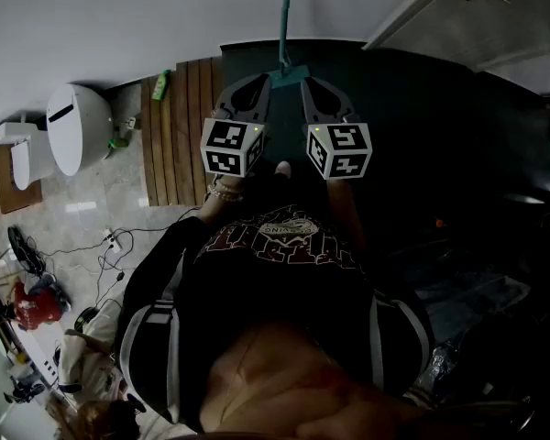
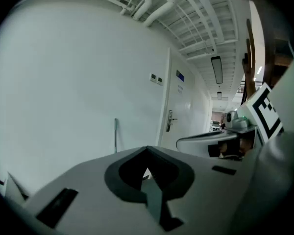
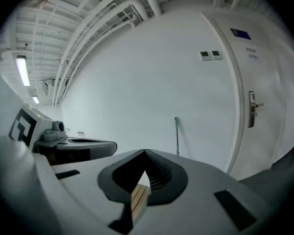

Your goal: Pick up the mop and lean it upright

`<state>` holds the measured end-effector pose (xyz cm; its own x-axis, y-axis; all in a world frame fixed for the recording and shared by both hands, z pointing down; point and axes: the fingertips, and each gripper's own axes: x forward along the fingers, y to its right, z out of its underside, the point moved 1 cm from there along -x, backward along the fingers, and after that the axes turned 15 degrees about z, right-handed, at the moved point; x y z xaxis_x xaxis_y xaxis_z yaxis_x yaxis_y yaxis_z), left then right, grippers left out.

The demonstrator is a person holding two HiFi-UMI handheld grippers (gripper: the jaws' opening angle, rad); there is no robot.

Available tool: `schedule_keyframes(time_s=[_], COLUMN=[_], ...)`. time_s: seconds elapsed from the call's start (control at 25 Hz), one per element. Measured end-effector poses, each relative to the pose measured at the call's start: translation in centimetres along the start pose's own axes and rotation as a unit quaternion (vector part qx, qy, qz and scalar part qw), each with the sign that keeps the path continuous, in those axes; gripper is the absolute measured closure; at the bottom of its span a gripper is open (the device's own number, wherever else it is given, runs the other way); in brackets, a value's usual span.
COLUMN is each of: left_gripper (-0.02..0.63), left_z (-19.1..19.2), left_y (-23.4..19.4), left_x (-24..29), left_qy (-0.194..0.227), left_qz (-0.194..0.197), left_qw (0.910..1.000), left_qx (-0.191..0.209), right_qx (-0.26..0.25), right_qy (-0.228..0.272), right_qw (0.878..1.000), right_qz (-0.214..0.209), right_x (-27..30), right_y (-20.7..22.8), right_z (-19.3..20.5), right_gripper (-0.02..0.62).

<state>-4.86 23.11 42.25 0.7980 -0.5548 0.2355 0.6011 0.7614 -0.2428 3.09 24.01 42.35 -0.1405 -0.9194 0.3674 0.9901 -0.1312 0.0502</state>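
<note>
Leaning on the white wall [image 1: 119, 16], the mop [image 1: 283, 26] stands up straight, ahead of both tongs and a little way off from them. In the head view its blue-green pole rises between the tip of the left tongs [image 1: 257, 82] and the tip of the right tongs [image 1: 310, 84].

Only the head view shows the floor. A wooden mat [image 1: 179, 126] lies beside the left tongs. A white toilet [image 1: 78, 126] sits farther out on that side. A green bottle [image 1: 160, 85] lies at the far end of the wooden mat. Dark floor [image 1: 440, 108] spreads out past the right tongs.

Only the two gripper views show the room higher up. The right gripper view has a white door [image 3: 264, 72] past the mop pole [image 3: 177, 136], away from the left tongs. It also shows pipes on the ceiling [image 3: 112, 9]. The left gripper view shows the same pole [image 2: 115, 136], thin and grey, with the door [image 2: 179, 116] beside it.

The top of the pole is cut off in the head view. In both gripper views the bottom of the mop is hidden behind the tongs' own grey bodies.

The left tongs [image 2: 147, 150] are pinched together at the tip, with nothing between them. The right tongs [image 3: 145, 152] are pinched together too, and hold nothing. A little of the wooden mat shows through the hole behind their tip. Neither pair touches the mop.
</note>
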Motion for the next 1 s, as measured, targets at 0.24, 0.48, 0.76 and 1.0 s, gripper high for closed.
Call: schedule_keyframes(time_s=[0.24, 0.48, 0.76, 1.0], left_gripper=[0.566, 0.566, 0.566, 0.566], left_z=[-0.2, -0.1, 0.0, 0.1], left_y=[0.8, 1.1, 1.2, 0.2], left_x=[0.8, 1.1, 1.6, 2.1], left_qy=[0.003, 0.002, 0.005, 0.002], left_qz=[-0.001, -0.008, -0.02, -0.016], left_qw=[1.0, 1.0, 0.9998, 0.9999], left_qx=[0.005, 0.004, 0.003, 0.001], right_qx=[0.0, 0.005, 0.007, 0.009], right_qy=[0.005, 0.011, 0.014, 0.012], right_qw=[1.0, 1.0, 1.0, 1.0], right_qz=[-0.002, -0.004, -0.011, -0.007], right_x=[-0.3, -0.3, -0.1, 0.9], right_y=[1.0, 1.8, 2.7, 2.7], right_z=[0.0, -0.3, -0.1, -0.2], right_gripper=[0.577, 0.577, 0.575, 0.577])
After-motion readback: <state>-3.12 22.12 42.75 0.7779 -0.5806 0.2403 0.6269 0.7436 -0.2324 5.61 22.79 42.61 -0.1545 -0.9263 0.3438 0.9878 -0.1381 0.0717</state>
